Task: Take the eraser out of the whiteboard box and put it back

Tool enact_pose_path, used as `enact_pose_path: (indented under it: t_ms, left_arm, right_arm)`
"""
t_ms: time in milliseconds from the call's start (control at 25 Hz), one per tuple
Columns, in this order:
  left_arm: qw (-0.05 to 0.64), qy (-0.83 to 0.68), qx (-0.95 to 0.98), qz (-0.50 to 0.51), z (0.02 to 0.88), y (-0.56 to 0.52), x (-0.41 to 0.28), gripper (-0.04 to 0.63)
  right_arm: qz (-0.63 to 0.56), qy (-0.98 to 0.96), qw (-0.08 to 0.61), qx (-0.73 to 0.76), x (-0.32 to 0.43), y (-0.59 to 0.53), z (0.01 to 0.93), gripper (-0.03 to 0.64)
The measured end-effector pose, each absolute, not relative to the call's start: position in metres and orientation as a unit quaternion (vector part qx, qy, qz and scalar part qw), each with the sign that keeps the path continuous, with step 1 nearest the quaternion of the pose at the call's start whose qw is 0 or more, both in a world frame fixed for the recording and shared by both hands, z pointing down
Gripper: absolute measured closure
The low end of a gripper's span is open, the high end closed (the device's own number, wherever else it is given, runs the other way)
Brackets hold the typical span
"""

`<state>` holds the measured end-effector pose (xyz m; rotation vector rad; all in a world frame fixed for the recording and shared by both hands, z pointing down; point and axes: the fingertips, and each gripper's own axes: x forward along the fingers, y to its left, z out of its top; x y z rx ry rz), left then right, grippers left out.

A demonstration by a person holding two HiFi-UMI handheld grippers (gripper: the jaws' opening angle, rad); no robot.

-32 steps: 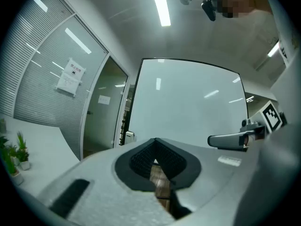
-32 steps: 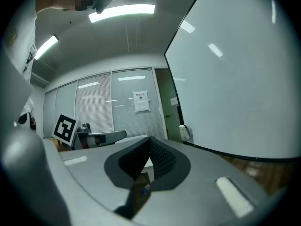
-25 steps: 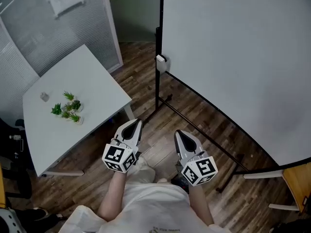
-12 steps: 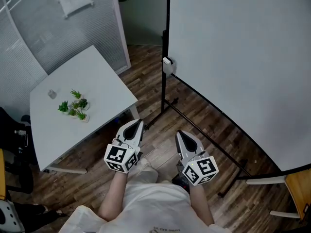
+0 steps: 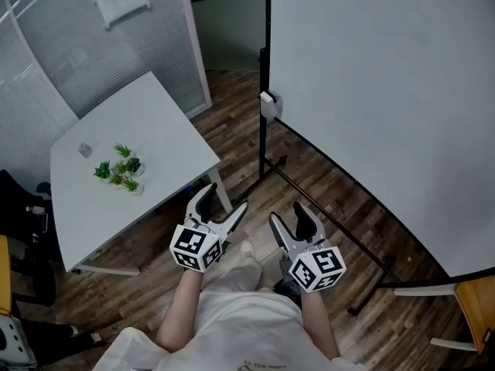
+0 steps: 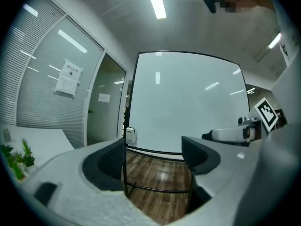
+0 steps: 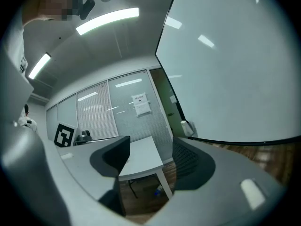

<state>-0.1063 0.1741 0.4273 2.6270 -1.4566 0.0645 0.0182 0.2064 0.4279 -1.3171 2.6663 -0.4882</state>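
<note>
A small white whiteboard box (image 5: pixel 267 103) hangs on the left edge of the big whiteboard (image 5: pixel 387 91); no eraser shows in it from here. My left gripper (image 5: pixel 225 199) and right gripper (image 5: pixel 285 213) hover side by side above the wooden floor, well short of the box. Both sets of jaws have just been opening and now stand open with nothing between them. In the left gripper view the box (image 6: pixel 130 135) lies ahead beyond the left gripper (image 6: pixel 153 157). In the right gripper view the box (image 7: pixel 188 127) is off to the right of the right gripper (image 7: pixel 148 160).
A white table (image 5: pixel 162 130) with small potted plants (image 5: pixel 120 168) stands at the left. The whiteboard's black stand bars (image 5: pixel 309 199) run across the floor ahead. A wooden chair (image 5: pixel 476 304) sits at the lower right. A glass partition (image 5: pixel 93 45) closes the back left.
Both grippers, shut a moment ago, have spread their jaws wide. Neither hand has shifted much. The head view moved slightly early on.
</note>
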Motion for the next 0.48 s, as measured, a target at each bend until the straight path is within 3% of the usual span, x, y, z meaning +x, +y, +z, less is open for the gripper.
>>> enact_pose_path:
  t_ms: [480]
  left_arm:
    - [0.09,-0.482,0.871,0.022,0.453,0.068,-0.086,0.213]
  right_arm:
    - [-0.171,0.881,0.055,-0.438,0.037,0.112,0.446,0.339]
